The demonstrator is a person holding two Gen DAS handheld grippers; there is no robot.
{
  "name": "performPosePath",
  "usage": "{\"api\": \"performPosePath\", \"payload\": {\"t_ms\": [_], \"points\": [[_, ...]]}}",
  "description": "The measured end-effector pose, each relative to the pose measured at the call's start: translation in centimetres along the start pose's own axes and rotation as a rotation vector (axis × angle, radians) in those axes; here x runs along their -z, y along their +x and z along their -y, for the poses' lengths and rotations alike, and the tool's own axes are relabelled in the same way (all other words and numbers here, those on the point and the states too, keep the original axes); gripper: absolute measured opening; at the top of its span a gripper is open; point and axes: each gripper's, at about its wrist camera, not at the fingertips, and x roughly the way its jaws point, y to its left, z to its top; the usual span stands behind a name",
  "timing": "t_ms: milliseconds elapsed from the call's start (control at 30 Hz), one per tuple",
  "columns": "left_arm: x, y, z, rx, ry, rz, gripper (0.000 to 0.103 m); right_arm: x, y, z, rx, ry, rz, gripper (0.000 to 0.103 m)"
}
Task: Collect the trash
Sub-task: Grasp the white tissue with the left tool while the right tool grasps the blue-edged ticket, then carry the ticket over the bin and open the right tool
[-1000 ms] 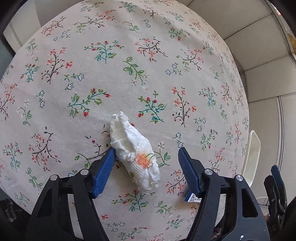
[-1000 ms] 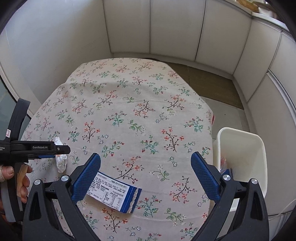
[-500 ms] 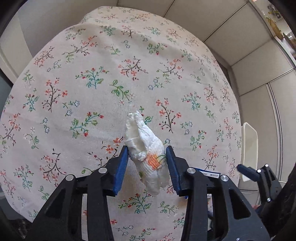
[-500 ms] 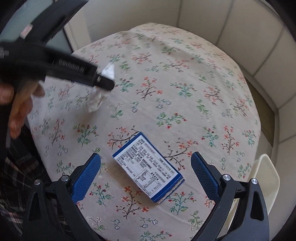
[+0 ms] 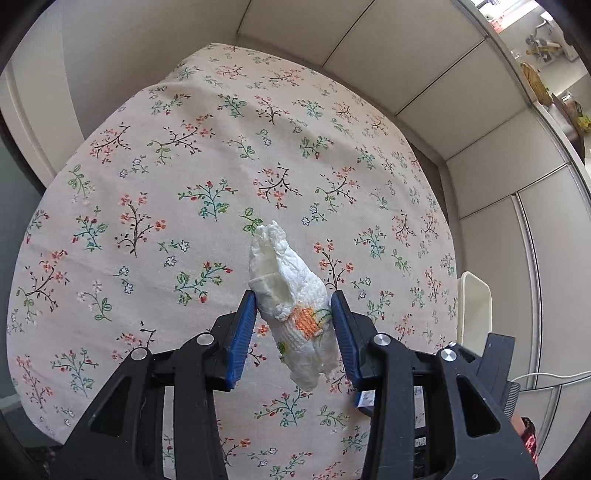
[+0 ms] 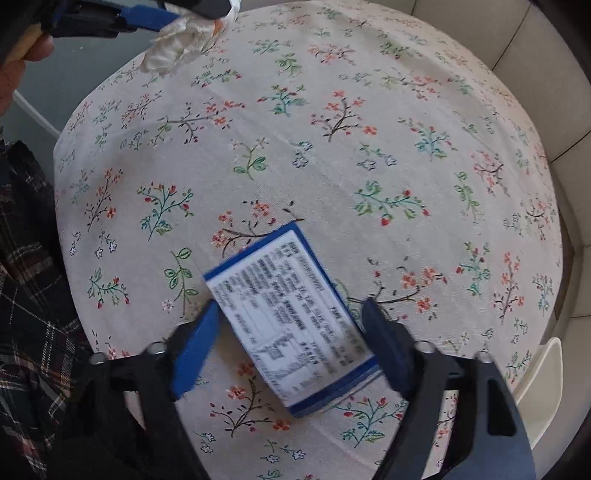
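Observation:
A crumpled white tissue (image 5: 280,258) with an orange print hangs above the floral tablecloth (image 5: 184,166), and my left gripper (image 5: 293,301) is shut on it. The right wrist view shows the same tissue (image 6: 177,48) at the top left, still held in the blue fingers (image 6: 144,16). A flat blue-and-white printed packet (image 6: 273,273) lies on the cloth. My right gripper (image 6: 290,308) points down over it, its jaws closing with the packet between them. The blurred pads stand at the packet's long edges; no firm grip shows.
A white plastic bin (image 5: 474,310) stands off the table's right edge, also visible low right as the bin (image 6: 543,373). A person's plaid clothing (image 6: 29,295) and a hand (image 6: 14,74) are at the left. Pale cabinet panels surround the table.
My left gripper shut on the tissue and lifted it off the cloth. My right gripper swung down over the packet, rolled, and its jaws narrowed around it.

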Motion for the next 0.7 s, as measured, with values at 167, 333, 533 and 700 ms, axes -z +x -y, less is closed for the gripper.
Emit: {"api": "performPosePath", "payload": {"t_ms": [167,333,533,700], "points": [[-0.3,-0.7,-0.7,0.003,-0.011,0.018,0.04,-0.5,-0.9,0.0,-0.052,0.034,0.031,0.059],[-0.6,-1.2,-1.2,0.008,-0.027,0.032,0.04,-1.3,-2.9,1.4,-0.104,0.111,0.106,0.059],[-1.1,-1.6,-1.3,0.007,-0.031,0.053,0.04,-3.0,-5.3,2.2,-0.098,0.208,0.214,0.059],[-1.4,-2.5,-1.4,-0.018,-0.018,0.093,0.04,-4.4,-7.9,2.5,-0.03,0.293,0.329,0.059]]}}
